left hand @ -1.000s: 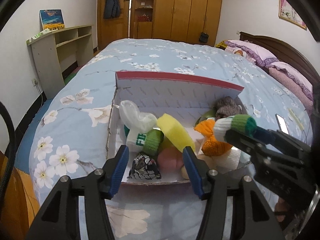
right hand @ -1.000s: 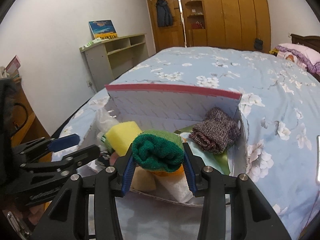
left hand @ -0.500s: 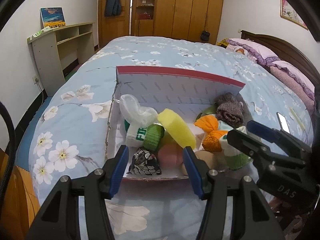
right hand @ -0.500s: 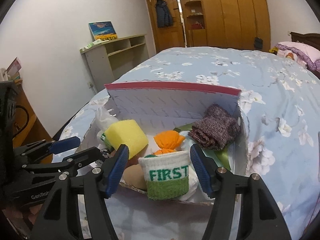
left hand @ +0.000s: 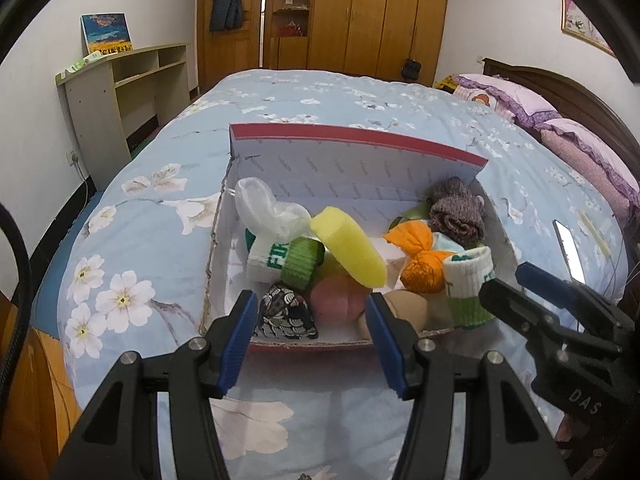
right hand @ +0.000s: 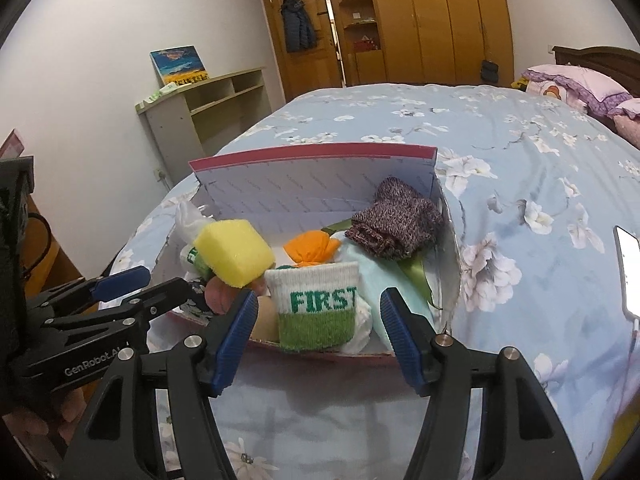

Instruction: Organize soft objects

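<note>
A white cardboard box with a red rim point(left hand: 352, 136) point(right hand: 312, 154) sits on the bed and holds several soft things: a yellow sponge point(left hand: 348, 252) point(right hand: 236, 252), an orange cloth bundle point(left hand: 416, 256) point(right hand: 312, 248), a brown knitted sock point(left hand: 456, 212) point(right hand: 396, 220) and a white-and-green "FIRST" sock point(right hand: 318, 312) point(left hand: 468, 288) at the front edge. My right gripper point(right hand: 316, 340) is open just in front of that sock, apart from it. My left gripper point(left hand: 308, 338) is open and empty at the box's front wall.
The box rests on a blue floral bedspread point(left hand: 132, 292). A phone point(right hand: 628, 272) lies on the bed to the right. Pillows point(left hand: 516, 100) are at the far right, a shelf unit point(left hand: 120, 84) stands against the left wall, wardrobes at the back.
My right gripper opened and let the green-and-white sock go into the front of the box, then drew back a little. The left gripper stayed open in place.
</note>
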